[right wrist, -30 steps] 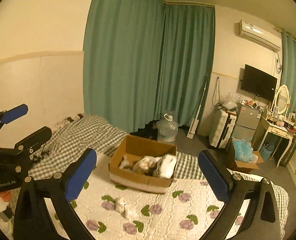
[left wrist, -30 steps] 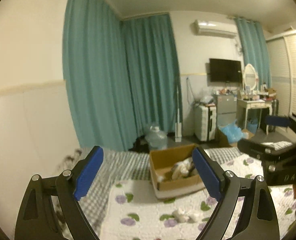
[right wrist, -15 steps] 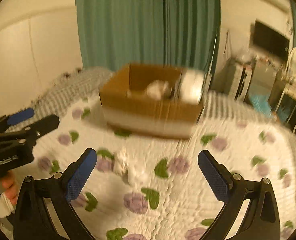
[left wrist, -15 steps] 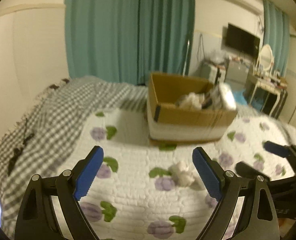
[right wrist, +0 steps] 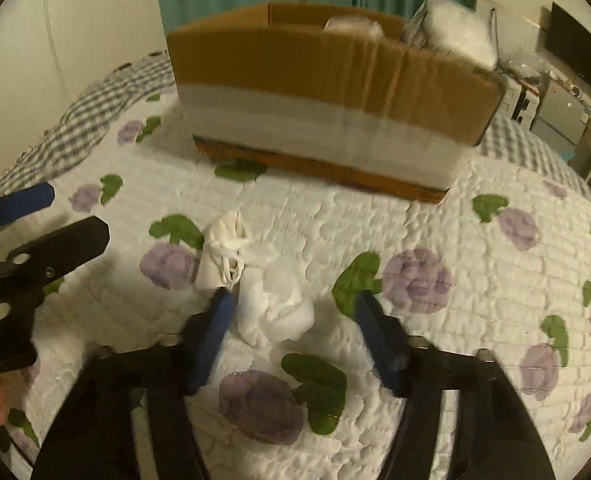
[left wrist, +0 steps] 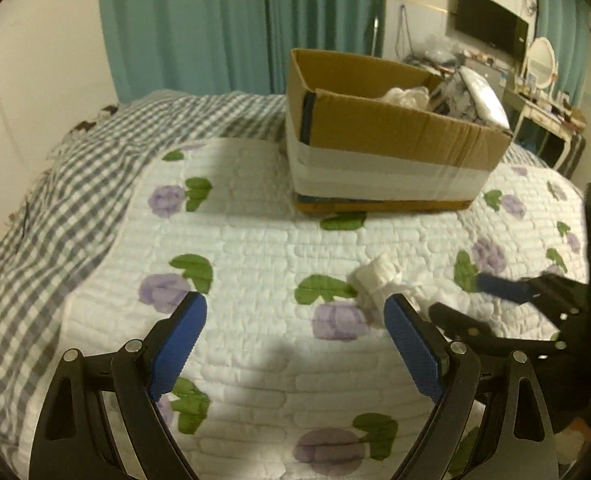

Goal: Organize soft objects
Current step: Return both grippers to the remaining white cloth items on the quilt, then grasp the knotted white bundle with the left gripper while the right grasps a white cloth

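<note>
Two small white soft bundles lie on the flowered quilt: one tied with string (right wrist: 223, 256) and a rounder one (right wrist: 279, 308) beside it. They also show in the left wrist view (left wrist: 379, 280). My right gripper (right wrist: 295, 300) is open, its blue fingers on either side of the rounder bundle, low over the quilt. My left gripper (left wrist: 295, 312) is open and empty, just left of the bundles. A cardboard box (right wrist: 327, 76) holding white soft things stands behind on the bed, also in the left wrist view (left wrist: 391, 132).
A grey checked blanket (left wrist: 55, 200) covers the bed's left side. Teal curtains (left wrist: 215, 20) hang behind. A TV, dresser and mirror (left wrist: 539, 64) stand at the far right. The left gripper shows at the left edge of the right wrist view (right wrist: 35, 236).
Both grippers have dropped from high above the bed down to the quilt. The right gripper's fingers have narrowed and now straddle the rounder white bundle.
</note>
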A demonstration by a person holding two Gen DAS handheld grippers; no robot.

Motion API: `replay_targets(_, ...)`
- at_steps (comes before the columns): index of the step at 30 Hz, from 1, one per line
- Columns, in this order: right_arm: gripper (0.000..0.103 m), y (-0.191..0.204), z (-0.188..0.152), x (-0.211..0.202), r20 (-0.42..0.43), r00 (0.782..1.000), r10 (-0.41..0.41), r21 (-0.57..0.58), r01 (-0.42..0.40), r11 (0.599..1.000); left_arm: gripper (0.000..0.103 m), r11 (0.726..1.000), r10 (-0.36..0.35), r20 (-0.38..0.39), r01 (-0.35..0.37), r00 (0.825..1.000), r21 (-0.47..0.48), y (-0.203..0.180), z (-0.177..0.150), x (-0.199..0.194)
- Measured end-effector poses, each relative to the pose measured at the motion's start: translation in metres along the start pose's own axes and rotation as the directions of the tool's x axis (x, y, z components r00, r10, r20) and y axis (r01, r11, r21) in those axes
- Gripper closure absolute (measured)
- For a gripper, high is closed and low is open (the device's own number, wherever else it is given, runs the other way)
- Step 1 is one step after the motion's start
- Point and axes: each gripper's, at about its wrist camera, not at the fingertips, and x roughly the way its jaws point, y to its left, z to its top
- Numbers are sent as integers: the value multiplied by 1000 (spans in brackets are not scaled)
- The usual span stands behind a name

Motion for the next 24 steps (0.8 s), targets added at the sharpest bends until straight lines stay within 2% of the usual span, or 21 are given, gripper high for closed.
replay_targets(3,74,0,-1,2,-15,997,75,14,-75,997,11,1000,-8,9,8,1000,18,-5,1,-4)
replay_targets(6,76,-2,1,-8,18,999,35,2,-35,999,11,999,-22,21,21,1000,35,-13,3,-11)
replay_targets(8,76,-15,5,-22,60,998,30,48,-33,998,11,999,-19,30,18,999,49,-21,6,-15)
replay_targets(10,76,-28,10,-33,91,996,-10,82,2,997,11,998,-15,31,13,999,62,-32,11,-14)
replay_targets(12,76,-43,14,-44,116,992,-49,112,36,993,12,998,-18,18,17,1000,55,-42,15,-5)
replay_targets(18,76,-72,17,-41,111,992,-58,200,35,979,14,998,-7,-37,9,999,55,-64,8,46)
replay_targets(20,76,-72,16,-36,98,993,-60,192,40,980,18,997,-5,-41,8,999,77,-71,1,57)
replay_targets(23,76,-68,16,-29,82,995,-55,179,39,983,33,995,-21,-73,28,997,98,-75,-4,71)
replay_targets(24,76,-65,16,-25,78,996,-52,176,38,984,42,995,-34,-89,43,995,95,-74,-5,76)
